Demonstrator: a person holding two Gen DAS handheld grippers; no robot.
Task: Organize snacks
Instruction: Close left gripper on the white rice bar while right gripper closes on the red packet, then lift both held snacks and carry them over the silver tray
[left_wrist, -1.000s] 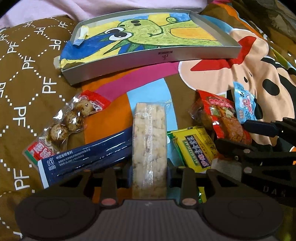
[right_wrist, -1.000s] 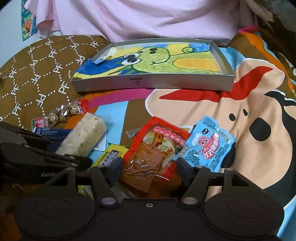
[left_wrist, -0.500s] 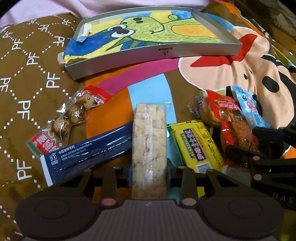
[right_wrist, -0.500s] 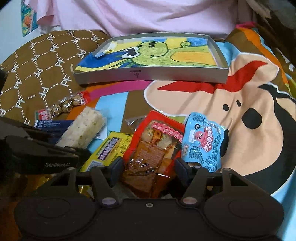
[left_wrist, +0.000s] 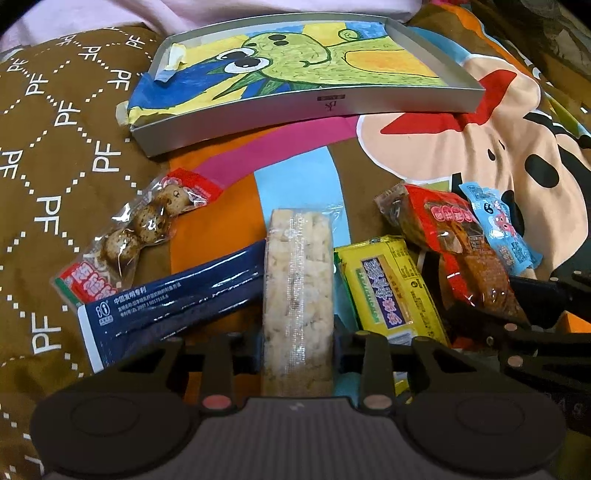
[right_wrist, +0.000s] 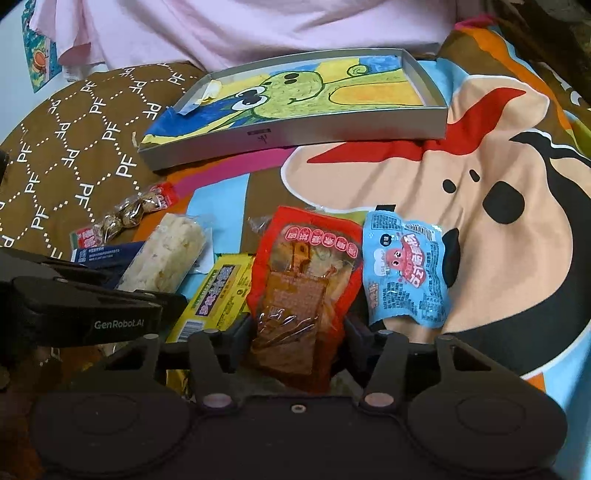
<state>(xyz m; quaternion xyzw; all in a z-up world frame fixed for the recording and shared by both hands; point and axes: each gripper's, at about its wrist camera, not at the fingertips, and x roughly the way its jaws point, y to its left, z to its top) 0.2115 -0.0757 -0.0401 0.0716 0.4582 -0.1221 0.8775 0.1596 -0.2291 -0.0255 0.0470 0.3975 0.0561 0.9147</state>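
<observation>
Near the empty tray, left tongs pinch the rice bar; right tongs, just closing, clamp the red packet, ready for loading.

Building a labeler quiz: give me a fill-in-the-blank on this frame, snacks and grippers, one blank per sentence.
1. The left gripper is shut on the pale ____ bar.
2. The red pouch sits between the jaws of the ____ gripper.
3. The yellow packet lies between the bar and the ____ pouch.
4. The grey tray holds ____ snacks.

Missing: rice; right; red; no
</observation>
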